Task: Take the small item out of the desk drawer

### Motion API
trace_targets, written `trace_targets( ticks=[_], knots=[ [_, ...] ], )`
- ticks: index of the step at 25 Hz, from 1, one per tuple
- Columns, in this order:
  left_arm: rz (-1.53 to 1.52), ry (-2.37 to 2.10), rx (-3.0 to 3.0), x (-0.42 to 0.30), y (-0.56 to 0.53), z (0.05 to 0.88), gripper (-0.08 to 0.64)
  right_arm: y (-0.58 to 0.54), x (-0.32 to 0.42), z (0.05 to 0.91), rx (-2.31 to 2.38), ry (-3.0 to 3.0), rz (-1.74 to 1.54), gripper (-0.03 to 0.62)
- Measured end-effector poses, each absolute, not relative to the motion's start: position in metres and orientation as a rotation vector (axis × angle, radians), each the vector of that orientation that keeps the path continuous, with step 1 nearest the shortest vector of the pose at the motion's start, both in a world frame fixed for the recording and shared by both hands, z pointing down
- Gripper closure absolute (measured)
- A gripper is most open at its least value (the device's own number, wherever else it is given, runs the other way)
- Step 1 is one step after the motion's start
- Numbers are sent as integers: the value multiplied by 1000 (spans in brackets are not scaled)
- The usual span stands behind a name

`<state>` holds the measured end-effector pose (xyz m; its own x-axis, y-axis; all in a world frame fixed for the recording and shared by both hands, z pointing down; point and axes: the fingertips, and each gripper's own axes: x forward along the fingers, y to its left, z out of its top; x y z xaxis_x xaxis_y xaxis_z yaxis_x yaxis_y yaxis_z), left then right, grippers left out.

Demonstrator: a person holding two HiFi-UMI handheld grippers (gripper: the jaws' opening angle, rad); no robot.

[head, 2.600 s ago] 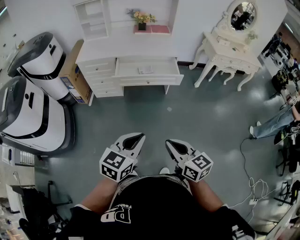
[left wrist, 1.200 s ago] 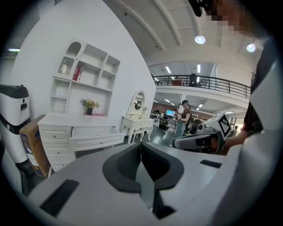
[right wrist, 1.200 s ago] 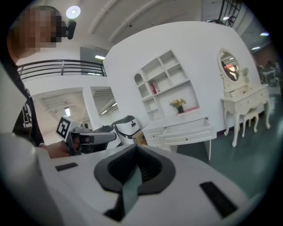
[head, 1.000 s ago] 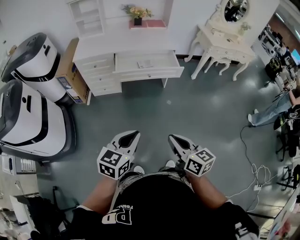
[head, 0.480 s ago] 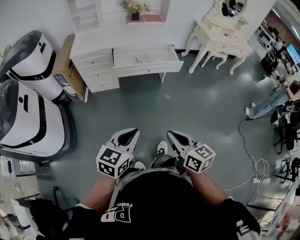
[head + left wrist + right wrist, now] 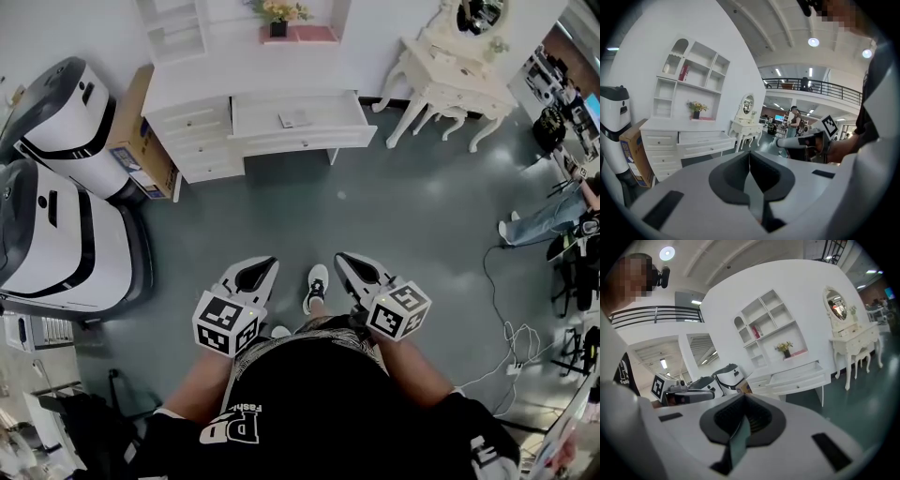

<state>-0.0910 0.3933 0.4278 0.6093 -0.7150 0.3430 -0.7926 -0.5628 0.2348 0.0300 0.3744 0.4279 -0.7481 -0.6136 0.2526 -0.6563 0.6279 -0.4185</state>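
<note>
A white desk [image 6: 197,89] stands against the far wall, across the floor from me. Its wide drawer [image 6: 349,111] is pulled open, and a small flat pale item [image 6: 295,119] lies inside. My left gripper [image 6: 265,266] and right gripper [image 6: 345,260] are held side by side at waist height, far short of the desk, both shut with nothing in them. In the left gripper view the shut jaws meet at the left gripper [image 6: 749,153], with the open drawer [image 6: 707,139] far beyond. The right gripper [image 6: 743,397] points toward the same drawer [image 6: 799,372].
Two large white-and-grey machines [image 6: 56,234] and a cardboard box [image 6: 142,141] stand left of the desk. A white dressing table with a mirror [image 6: 450,80] stands to its right. Cables [image 6: 511,361] and a seated person's legs [image 6: 544,225] are at the far right. My shoe [image 6: 316,286] is stepping forward.
I have walked a little toward the desk, and a foot now shows between the grippers. Both grippers stay shut and level in front of me.
</note>
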Motion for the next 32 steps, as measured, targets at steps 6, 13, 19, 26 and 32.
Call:
trace_targets(
  ticks=[6,13,19,26,32],
  knots=[
    [302,-1230,2450,-90,337,427,545,307,41,421,1109,-2775,745,583],
    [317,-1244,2430,-79,257,426,545,233,47,432,1062,-2760,785,583],
    [335,-1258,2408,-60,202,427,545,172,56,431,996,-2768,783,583],
    [321,-1293,2357,-41,146,423,545,112,73,423,925,-2809,760,583],
    [345,-1349,2361,-25,107,414,545,77,94,420,883,-2838,738,583]
  ],
)
